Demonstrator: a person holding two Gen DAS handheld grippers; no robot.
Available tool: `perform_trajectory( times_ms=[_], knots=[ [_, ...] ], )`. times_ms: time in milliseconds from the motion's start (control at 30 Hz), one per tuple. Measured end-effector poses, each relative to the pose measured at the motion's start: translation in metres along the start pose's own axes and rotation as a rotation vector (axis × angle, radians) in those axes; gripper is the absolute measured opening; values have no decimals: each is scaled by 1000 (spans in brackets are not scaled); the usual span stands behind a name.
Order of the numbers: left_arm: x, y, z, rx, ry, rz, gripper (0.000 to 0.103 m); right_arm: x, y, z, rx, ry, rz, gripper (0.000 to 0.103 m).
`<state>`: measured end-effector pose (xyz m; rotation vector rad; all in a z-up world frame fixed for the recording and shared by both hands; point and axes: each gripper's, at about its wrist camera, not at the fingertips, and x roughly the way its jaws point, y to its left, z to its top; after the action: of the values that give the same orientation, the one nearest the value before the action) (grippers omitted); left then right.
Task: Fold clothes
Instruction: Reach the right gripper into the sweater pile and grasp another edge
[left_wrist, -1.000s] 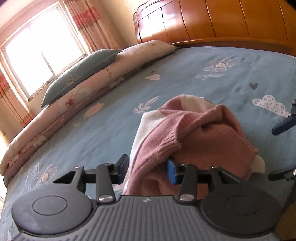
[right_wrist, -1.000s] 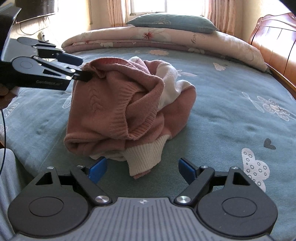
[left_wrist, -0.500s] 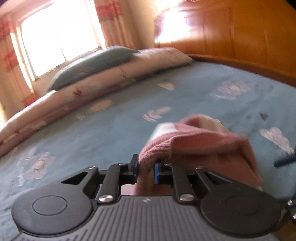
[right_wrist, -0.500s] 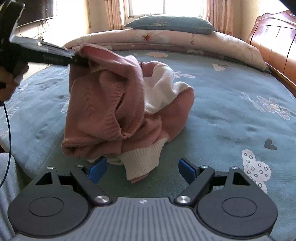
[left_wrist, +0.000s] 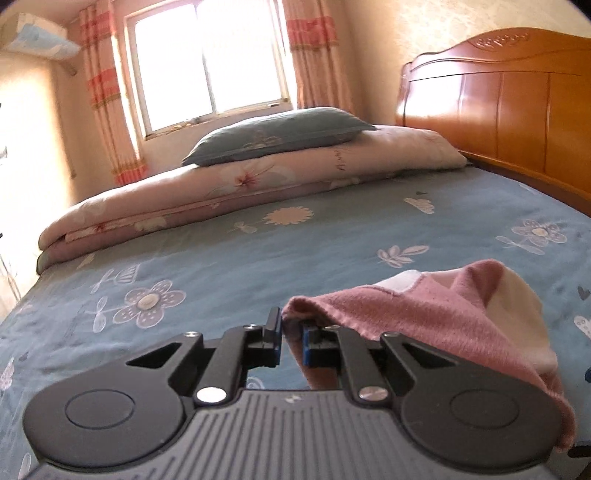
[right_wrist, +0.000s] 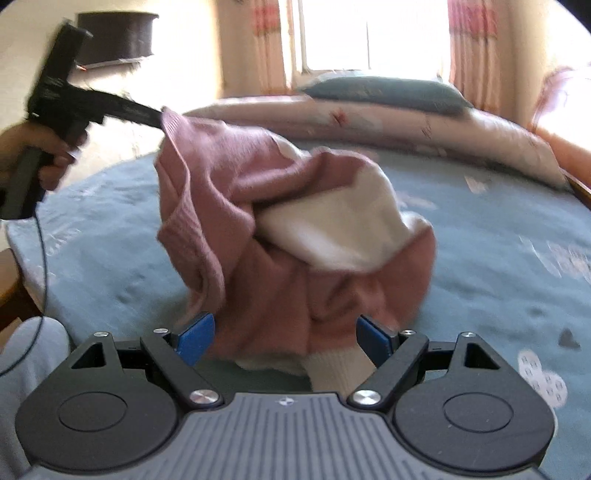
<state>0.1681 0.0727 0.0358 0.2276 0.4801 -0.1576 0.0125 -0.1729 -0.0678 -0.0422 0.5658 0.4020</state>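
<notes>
Through the left wrist camera, the left gripper (left_wrist: 290, 341) has its two blue-padded fingers drawn almost together on a rolled edge of the pink-and-cream sweater (left_wrist: 443, 314). The knit trails off to the right and down past the gripper's body, which suggests the pinch sits on a hem or cuff so that the rest can hang free and open out. Beyond lies the blue flowered bedsheet (left_wrist: 221, 266), with a folded quilt (left_wrist: 240, 188) and a pillow (left_wrist: 277, 133) stacked at the far side by the window.

Through the right wrist camera, which is blurred, the sweater (right_wrist: 280, 229) shows as a bunched heap, its top corner pulled up and to the left by the left gripper, held in the person's left hand (right_wrist: 40, 155), while its lower part seems to rest on the bedsheet (right_wrist: 498, 266). The right gripper (right_wrist: 284, 338) stands wide open and holds nothing, its fingers flanking the garment's lower edge with a cream ribbed cuff (right_wrist: 336, 369) just below them. That placement looks suited to taking a second hold, so the sweater can be spread between two points. It is crumpled, not folded.
</notes>
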Motion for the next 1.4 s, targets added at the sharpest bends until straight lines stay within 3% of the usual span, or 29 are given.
perform_trajectory(
  times_ms=[100,167,333,400,433,467,500,700,1000,1267,1400],
  knots=[
    [1,3,-2,-14,9,-7,9,6,12,4,-43,-19,55,80],
    [0,1,-2,-5,1,-12,9,12,20,8,-73,-25,91,70],
    [-4,2,0,-5,-12,-29,9,31,41,13,-141,-26,164,65],
    [-4,4,0,-9,-12,-32,9,44,44,10,-146,11,172,53],
    [-5,5,0,-10,-11,-33,9,50,46,9,-146,29,174,42],
    [-5,6,0,-11,-11,-33,9,54,45,6,-138,53,167,21],
    [-6,7,-1,-12,-9,-35,9,59,44,4,-128,77,161,14],
    [-8,7,-7,-12,2,-41,9,62,18,-1,76,133,183,13],
    [-10,4,-10,-15,5,-53,9,64,11,3,92,170,160,14],
    [-3,1,-17,-16,26,-53,9,86,10,-8,157,213,217,22],
    [-1,1,-18,-21,34,-49,10,90,6,-16,182,192,243,26]
  ],
)
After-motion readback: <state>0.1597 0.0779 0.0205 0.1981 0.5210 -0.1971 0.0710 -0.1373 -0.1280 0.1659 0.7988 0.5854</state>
